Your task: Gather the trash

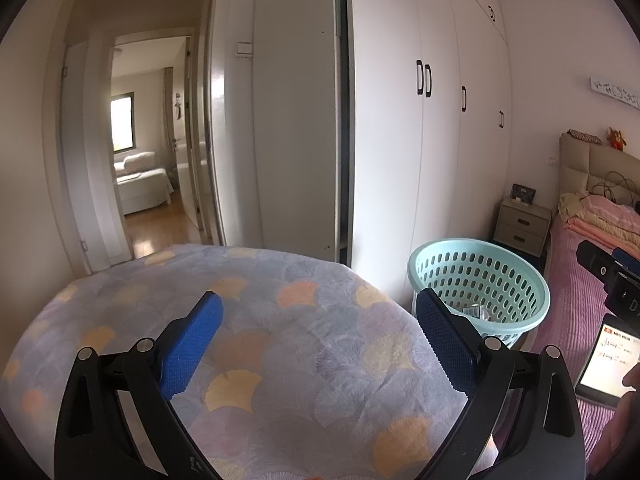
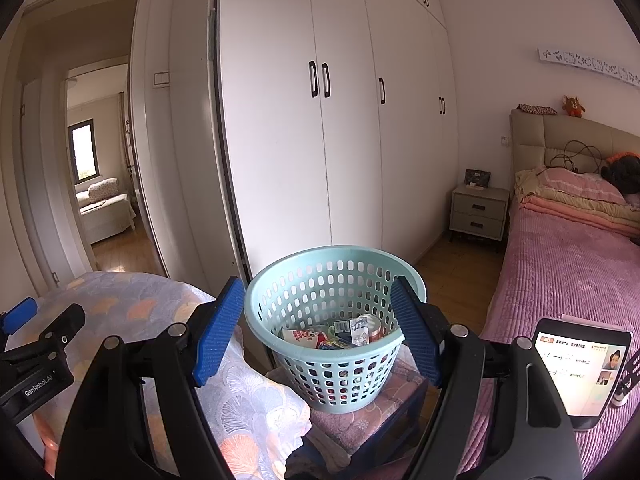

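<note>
A pale green perforated basket (image 2: 332, 320) stands on a stool with a pink cushion (image 2: 360, 416), straight ahead of my right gripper (image 2: 320, 328). Inside it lie several pieces of trash (image 2: 340, 334): cartons, wrappers and a can. The right gripper is open, its blue pads either side of the basket as seen, holding nothing. My left gripper (image 1: 320, 332) is open too and hovers over a table covered with a leaf-patterned cloth (image 1: 280, 340). The basket (image 1: 480, 284) sits to that gripper's right. No trash shows on the cloth.
White wardrobe doors (image 2: 320, 140) fill the wall behind. A bed with a pink cover (image 2: 560, 280) lies at the right, with a lit tablet (image 2: 580, 368) on it. A bedside cabinet (image 2: 478, 212) stands beyond. An open doorway (image 1: 148, 140) leads left.
</note>
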`<action>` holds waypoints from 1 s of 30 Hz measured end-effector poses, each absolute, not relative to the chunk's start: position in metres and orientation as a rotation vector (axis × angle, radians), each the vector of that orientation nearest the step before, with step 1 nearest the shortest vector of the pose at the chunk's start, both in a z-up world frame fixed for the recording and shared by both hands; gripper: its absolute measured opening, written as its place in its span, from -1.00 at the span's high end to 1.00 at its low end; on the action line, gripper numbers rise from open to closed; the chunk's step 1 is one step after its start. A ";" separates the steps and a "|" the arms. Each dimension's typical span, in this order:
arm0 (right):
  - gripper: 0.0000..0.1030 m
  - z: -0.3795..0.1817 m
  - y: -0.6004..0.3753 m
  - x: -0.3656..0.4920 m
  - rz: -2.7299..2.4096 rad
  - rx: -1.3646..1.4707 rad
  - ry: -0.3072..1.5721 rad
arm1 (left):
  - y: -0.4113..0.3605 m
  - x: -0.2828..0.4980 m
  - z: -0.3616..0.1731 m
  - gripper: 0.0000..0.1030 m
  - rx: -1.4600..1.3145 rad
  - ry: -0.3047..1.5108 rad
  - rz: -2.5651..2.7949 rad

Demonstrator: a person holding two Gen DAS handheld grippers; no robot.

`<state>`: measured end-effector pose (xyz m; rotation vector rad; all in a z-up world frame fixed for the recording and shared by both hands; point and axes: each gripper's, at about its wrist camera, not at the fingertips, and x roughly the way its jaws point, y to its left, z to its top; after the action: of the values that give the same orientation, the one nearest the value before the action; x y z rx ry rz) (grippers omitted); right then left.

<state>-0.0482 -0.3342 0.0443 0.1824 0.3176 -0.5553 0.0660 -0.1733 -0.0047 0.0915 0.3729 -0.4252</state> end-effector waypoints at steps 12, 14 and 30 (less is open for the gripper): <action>-0.40 0.045 -0.334 -0.047 -0.551 0.182 0.322 | -0.174 0.066 -0.005 -0.83 0.092 0.372 -0.425; -0.40 0.044 -0.334 -0.046 -0.551 0.183 0.326 | -0.174 0.066 -0.005 -0.83 0.092 0.372 -0.426; -0.40 0.045 -0.333 -0.045 -0.544 0.181 0.325 | -0.173 0.068 -0.005 -0.83 0.091 0.371 -0.433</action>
<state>-0.0452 -0.3326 0.0447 0.1808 0.3248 -0.5439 0.0684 -0.1725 -0.0051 0.0907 0.3707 -0.4326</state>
